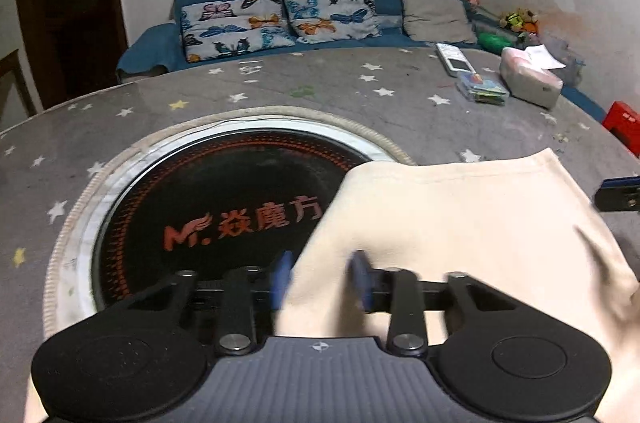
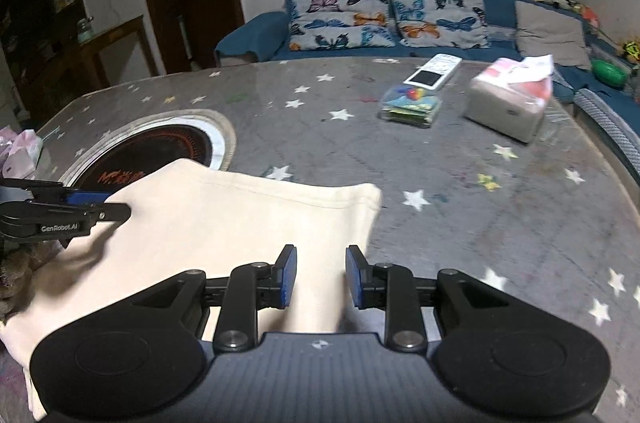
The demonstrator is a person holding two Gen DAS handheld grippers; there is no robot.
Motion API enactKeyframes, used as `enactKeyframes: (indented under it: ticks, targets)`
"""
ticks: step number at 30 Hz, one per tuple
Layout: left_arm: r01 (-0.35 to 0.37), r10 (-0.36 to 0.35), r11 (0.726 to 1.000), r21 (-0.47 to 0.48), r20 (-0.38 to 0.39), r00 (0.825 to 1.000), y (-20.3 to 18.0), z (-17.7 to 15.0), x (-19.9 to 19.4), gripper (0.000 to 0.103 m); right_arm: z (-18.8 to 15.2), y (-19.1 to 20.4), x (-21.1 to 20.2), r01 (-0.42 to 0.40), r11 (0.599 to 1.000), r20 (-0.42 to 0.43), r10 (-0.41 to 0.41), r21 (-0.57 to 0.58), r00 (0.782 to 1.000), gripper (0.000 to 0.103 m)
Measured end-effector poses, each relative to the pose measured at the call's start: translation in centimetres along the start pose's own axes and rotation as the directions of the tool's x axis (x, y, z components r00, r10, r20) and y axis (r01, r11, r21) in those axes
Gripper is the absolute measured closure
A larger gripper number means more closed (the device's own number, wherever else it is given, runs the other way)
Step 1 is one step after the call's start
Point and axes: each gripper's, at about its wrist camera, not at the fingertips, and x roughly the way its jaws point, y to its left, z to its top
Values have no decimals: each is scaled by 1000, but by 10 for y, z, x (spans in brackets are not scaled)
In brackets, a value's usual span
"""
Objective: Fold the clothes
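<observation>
A cream garment lies folded flat on the grey star-print table, partly over the round black cooktop. My left gripper is open, its blue pads on either side of the garment's near left edge. In the right wrist view the same garment spreads to the left. My right gripper is open over the garment's near right part. The left gripper shows at the garment's left edge there.
At the table's far right stand a tissue pack, a clear box of coloured items and a white remote. A blue sofa with butterfly cushions is behind. A pink bag lies at the left edge.
</observation>
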Motion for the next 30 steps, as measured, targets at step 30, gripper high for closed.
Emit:
enactKeyframes:
  ticks: [30]
  targets:
    - [183, -181, 967, 175, -28, 983, -77, 2, -8, 64, 4, -17, 18, 44, 999, -27, -44, 22, 999, 70]
